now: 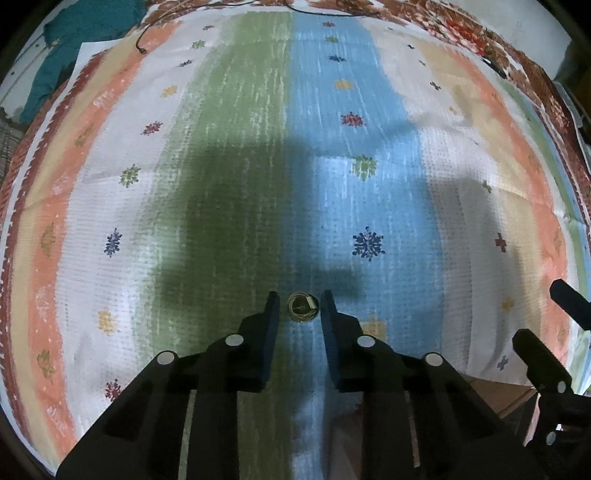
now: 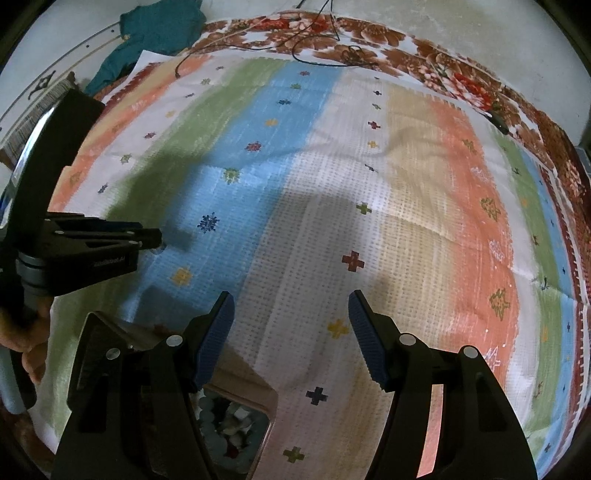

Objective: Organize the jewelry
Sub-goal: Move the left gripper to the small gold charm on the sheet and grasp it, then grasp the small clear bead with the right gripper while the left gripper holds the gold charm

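A small round coiled piece of jewelry (image 1: 303, 308), dark with gold-green, lies on the striped cloth (image 1: 258, 147). My left gripper (image 1: 300, 301) points down at it, and its narrowly parted fingers stand on either side of the piece with thin gaps showing. From the side, the left gripper (image 2: 159, 237) reaches in at the left of the right wrist view. My right gripper (image 2: 291, 301) hangs open and empty over the white stripe, and its fingers (image 1: 539, 354) show at the right edge of the left wrist view. An open jewelry box (image 2: 258, 398) holding beads sits under the right gripper's left finger.
A teal garment (image 2: 159, 29) lies past the cloth's far left corner, and a thin dark cable (image 2: 314, 55) trails along the far edge over a brown floral sheet (image 2: 461, 81). A person's hand (image 2: 26, 350) holds the left gripper's handle.
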Tool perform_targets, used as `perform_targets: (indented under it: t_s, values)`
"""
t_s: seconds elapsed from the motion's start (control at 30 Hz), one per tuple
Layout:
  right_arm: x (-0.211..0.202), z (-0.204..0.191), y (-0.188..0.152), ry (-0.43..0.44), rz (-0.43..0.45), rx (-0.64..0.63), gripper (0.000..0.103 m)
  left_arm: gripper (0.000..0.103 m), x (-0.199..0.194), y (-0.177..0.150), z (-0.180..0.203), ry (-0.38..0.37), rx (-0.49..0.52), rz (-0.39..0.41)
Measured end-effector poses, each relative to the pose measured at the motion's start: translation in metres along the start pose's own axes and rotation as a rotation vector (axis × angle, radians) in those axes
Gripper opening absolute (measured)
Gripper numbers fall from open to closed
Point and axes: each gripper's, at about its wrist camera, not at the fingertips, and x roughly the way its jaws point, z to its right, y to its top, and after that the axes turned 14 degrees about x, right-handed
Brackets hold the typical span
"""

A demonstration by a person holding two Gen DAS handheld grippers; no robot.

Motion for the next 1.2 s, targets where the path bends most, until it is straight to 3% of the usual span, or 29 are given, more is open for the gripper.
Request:
perform_targets:
  t_s: [0.47,0.53,0.6,1.2]
  values:
    - [0.005,0.006,-0.001,-0.01,-0.023,0.006,0.064,0.016,0.002,-0.002,0.0,0.025,0.021,0.002]
    - [0.005,0.006,-0.002,-0.01,-0.022,0.007,0.064,0.013,0.001,-0.002,-0.001,0.032,0.024,0.005]
    - [0.005,0.006,-0.002,-0.008,-0.022,0.007,0.064,0.005,-0.001,-0.001,-0.002,0.029,0.016,0.01]
    - [0.005,-0.007,0.002,0.016,-0.019,0.014,0.064,0.004,-0.018,-0.004,-0.008,0.017,0.012,0.044]
